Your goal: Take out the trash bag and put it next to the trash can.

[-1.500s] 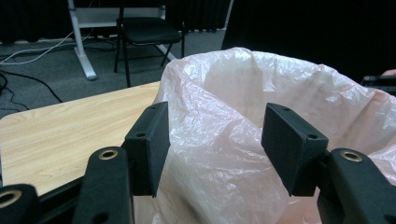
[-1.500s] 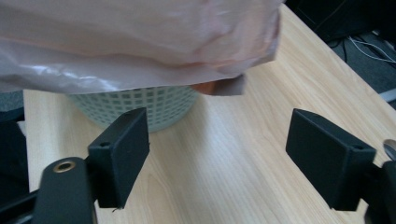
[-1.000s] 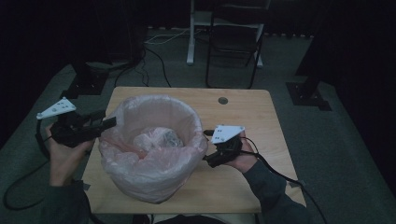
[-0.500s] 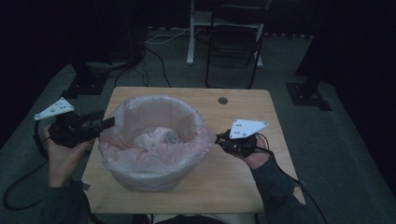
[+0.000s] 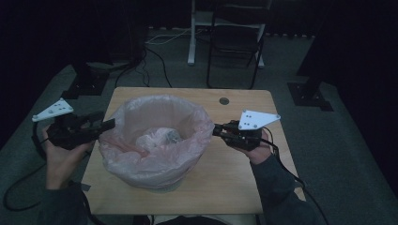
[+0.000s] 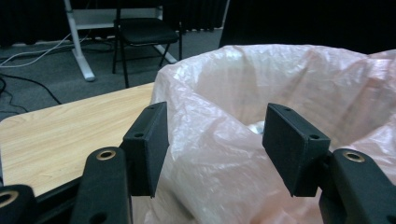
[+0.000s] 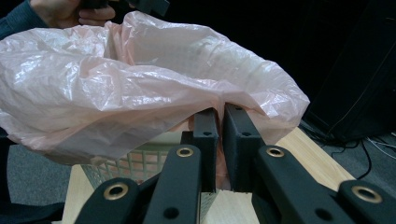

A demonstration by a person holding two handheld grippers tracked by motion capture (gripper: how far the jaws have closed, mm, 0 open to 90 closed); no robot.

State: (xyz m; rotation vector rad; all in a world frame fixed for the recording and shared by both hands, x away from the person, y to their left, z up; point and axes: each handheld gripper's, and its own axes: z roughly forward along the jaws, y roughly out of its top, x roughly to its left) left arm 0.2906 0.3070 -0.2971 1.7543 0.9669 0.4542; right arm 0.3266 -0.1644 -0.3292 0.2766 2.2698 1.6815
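A pink plastic bag (image 5: 141,102) lines a white mesh bin (image 7: 140,164) in the middle of the wooden table (image 5: 225,180). Crumpled waste (image 5: 162,137) lies inside. My left gripper (image 5: 109,124) is at the bin's left side. Its jaws stand open on either side of the bag's rim (image 6: 219,93), as the left gripper view (image 6: 215,140) shows. My right gripper (image 5: 217,130) is at the bin's right side. In the right gripper view (image 7: 220,116) its jaws are shut on a fold of the bag's edge (image 7: 116,84).
A round cable hole (image 5: 224,101) sits near the table's far edge. Behind the table stand a black chair (image 5: 237,42) and a white desk leg (image 5: 191,37), with cables on the grey floor. Dark stands flank the table on both sides.
My right gripper has moved up and away from the bin's lower right side, and now pinches the bag's edge at the right. The left gripper has hardly moved.
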